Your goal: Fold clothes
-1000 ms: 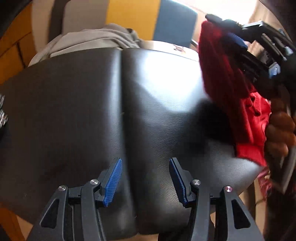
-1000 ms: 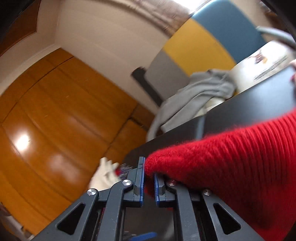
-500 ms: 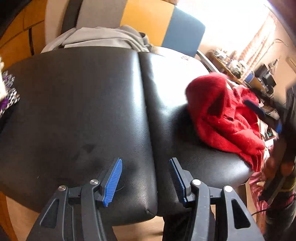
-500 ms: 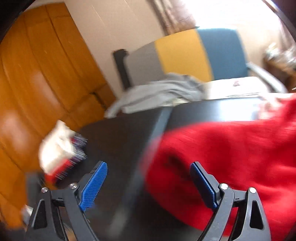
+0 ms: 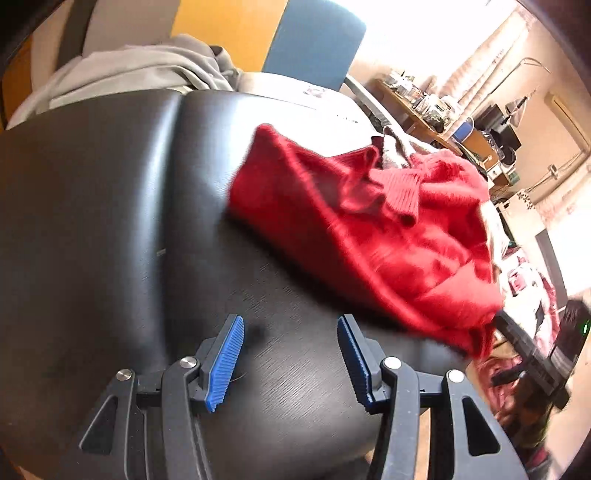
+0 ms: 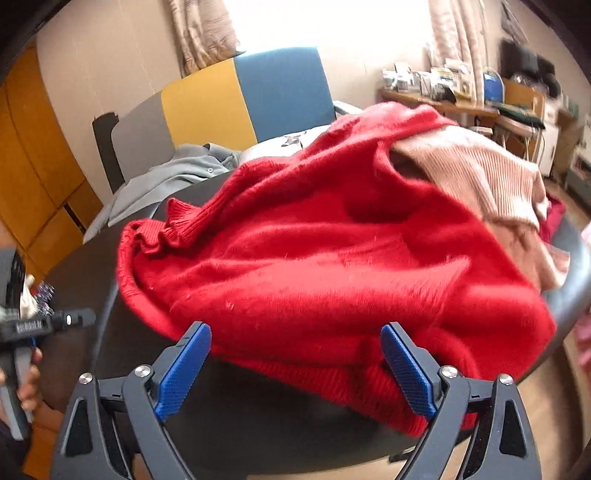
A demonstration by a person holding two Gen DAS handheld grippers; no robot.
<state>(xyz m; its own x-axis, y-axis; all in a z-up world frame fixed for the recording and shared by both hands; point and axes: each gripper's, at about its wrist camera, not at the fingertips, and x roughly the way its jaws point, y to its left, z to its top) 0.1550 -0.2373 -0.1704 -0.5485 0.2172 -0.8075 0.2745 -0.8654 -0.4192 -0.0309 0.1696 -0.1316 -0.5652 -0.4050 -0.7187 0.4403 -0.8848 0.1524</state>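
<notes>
Black cushion (image 5: 110, 221); both tongs (image 5: 290, 360) (image 6: 295, 369) wide apart, empty, by red sweater (image 6: 314, 258).

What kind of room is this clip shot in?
Probably a lived-in home room: a red sweater heaped on a black padded seat, curtains at a bright window, and a cluttered wooden desk behind.

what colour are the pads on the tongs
Blue, ribbed pads on black arms; clearest in the left wrist view.
</notes>
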